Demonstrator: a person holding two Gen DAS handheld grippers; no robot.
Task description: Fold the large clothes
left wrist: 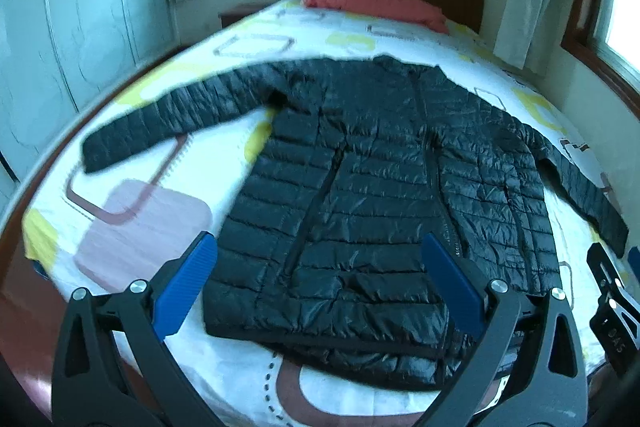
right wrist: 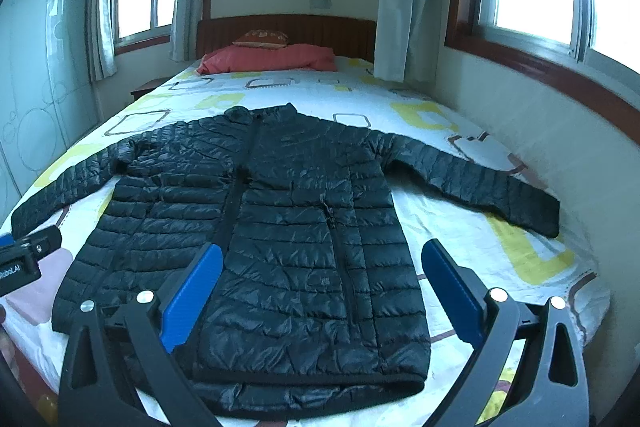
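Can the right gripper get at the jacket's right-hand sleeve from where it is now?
Probably yes. The right gripper is open above the jacket hem, and that sleeve lies flat on the bedsheet with nothing in between.

— How does the left black hand-held gripper (left wrist: 320, 279) with blue pads stand?
— Fingers spread wide, empty.
— And the right hand-held gripper (right wrist: 322, 283)?
— The same, beside it, holding nothing.
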